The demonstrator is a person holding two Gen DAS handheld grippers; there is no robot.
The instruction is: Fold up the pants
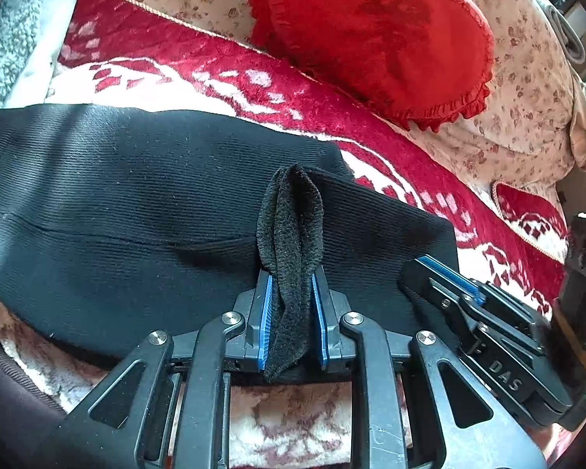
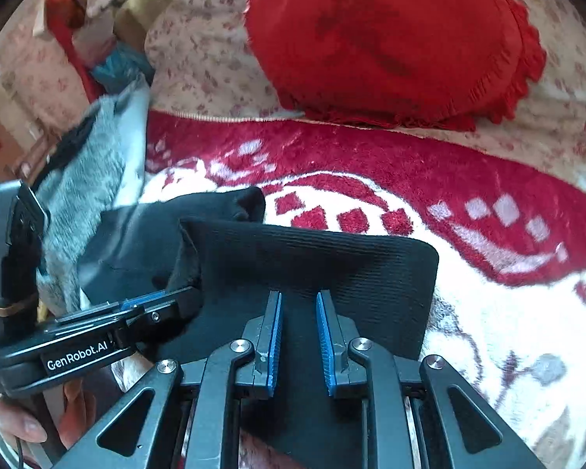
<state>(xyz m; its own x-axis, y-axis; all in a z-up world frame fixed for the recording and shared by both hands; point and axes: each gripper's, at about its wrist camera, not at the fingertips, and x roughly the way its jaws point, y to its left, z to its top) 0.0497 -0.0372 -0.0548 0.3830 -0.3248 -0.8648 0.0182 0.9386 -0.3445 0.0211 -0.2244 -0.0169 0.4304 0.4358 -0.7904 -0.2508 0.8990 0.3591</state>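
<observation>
The black ribbed pants [image 1: 136,203] lie folded on the red and white blanket [image 1: 230,78]. My left gripper [image 1: 291,285] is shut on a bunched fold of the pants, whose fleecy lining [image 1: 291,219] sticks up between the blue pads. My right gripper [image 2: 299,301] has its jaws slightly apart over the pants [image 2: 332,265], with fabric lying under them; no cloth stands between the pads. The right gripper also shows in the left wrist view [image 1: 449,269], resting at the pants' near right edge. The left gripper shows in the right wrist view [image 2: 156,297].
A red frilled cushion [image 1: 375,39] leans on the floral backrest [image 1: 527,97] behind the blanket. A grey fuzzy cloth [image 2: 86,179] lies at the left. A second small red cushion [image 1: 527,215] sits at the right.
</observation>
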